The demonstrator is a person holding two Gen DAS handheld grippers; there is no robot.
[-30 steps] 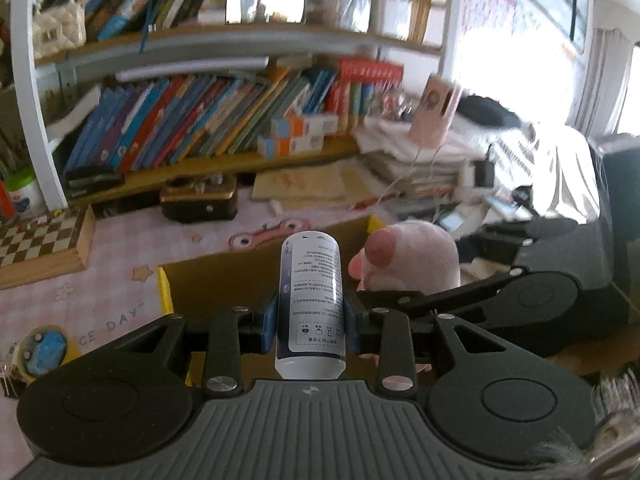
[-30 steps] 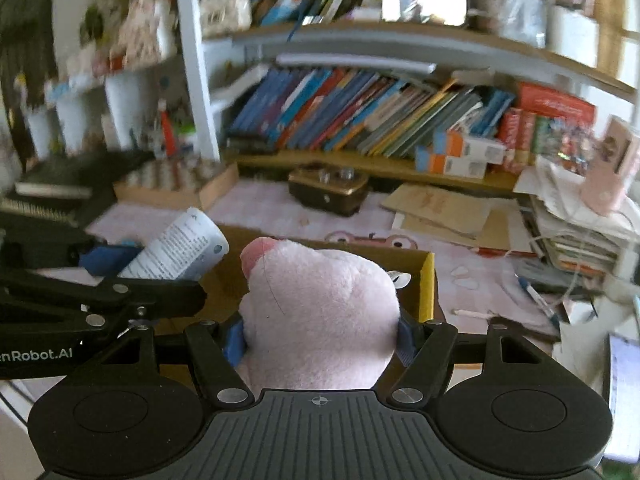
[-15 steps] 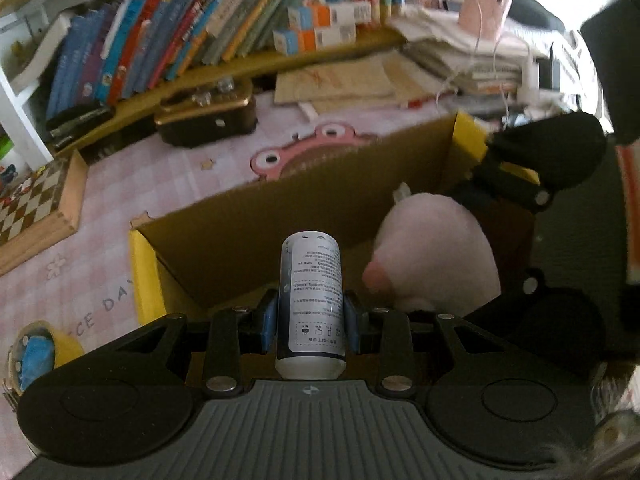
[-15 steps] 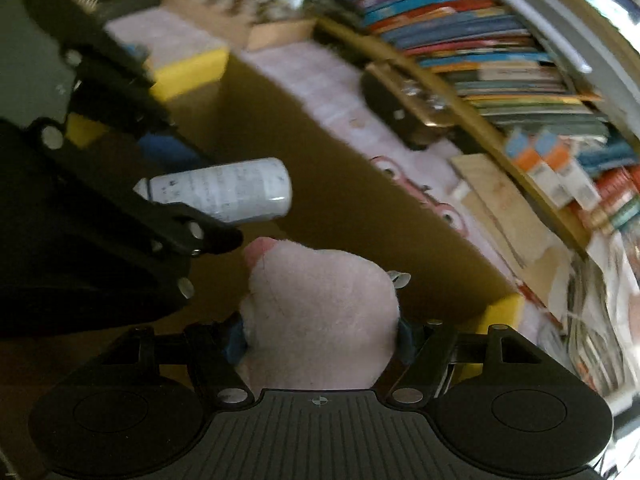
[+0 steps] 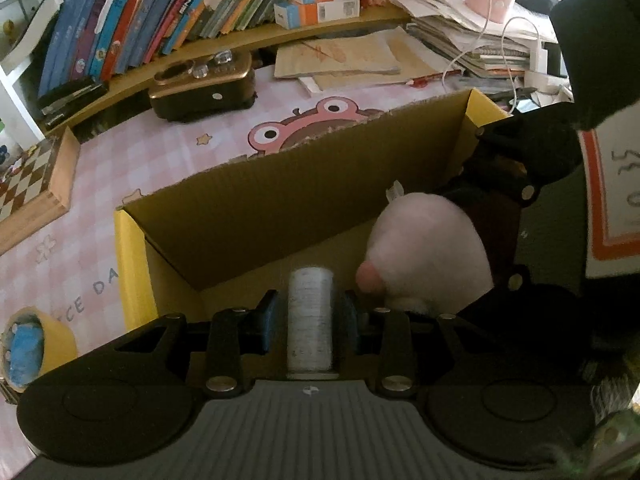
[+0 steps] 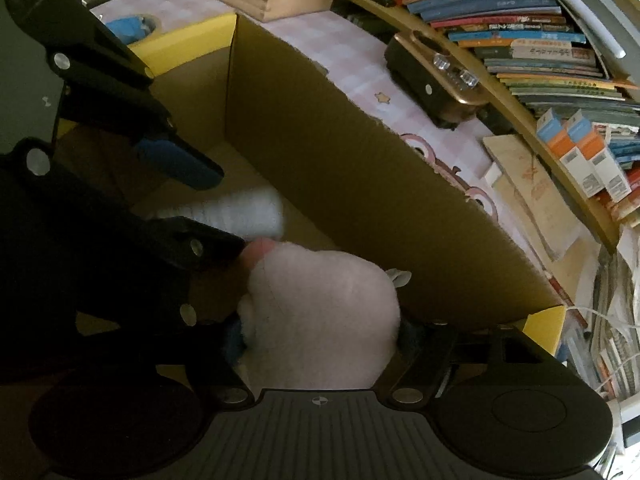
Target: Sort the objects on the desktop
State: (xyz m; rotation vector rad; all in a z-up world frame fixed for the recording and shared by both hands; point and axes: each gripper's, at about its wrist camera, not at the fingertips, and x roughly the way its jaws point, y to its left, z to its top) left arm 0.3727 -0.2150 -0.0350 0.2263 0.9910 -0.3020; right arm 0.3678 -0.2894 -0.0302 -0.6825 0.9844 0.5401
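Observation:
An open cardboard box (image 5: 280, 208) with yellow outer sides sits on the pink desk mat, and both grippers reach down into it. My left gripper (image 5: 308, 310) has its jaws opening. The white cylindrical bottle (image 5: 310, 320) between its blue pads (image 5: 267, 314) is motion-blurred, with a gap on each side. The right wrist view shows that bottle (image 6: 236, 210) over the box floor. My right gripper (image 6: 320, 332) holds the pink plush toy (image 6: 324, 316), which fills the space from pad to pad while the jaws open. In the left wrist view the plush (image 5: 428, 248) hangs just right of the bottle.
A yellow tape roll (image 5: 28, 344) lies left of the box and a chessboard (image 5: 28, 188) beyond it. A dark gold-trimmed case (image 5: 204, 88) and papers (image 5: 340, 56) lie behind, under a bookshelf (image 5: 180, 8). A cluttered paper stack (image 5: 472, 44) stands at right.
Both grippers have dropped from above the box down inside it and tilted downward. The left jaws have parted from the bottle, which now blurs. The plush stays between the right jaws.

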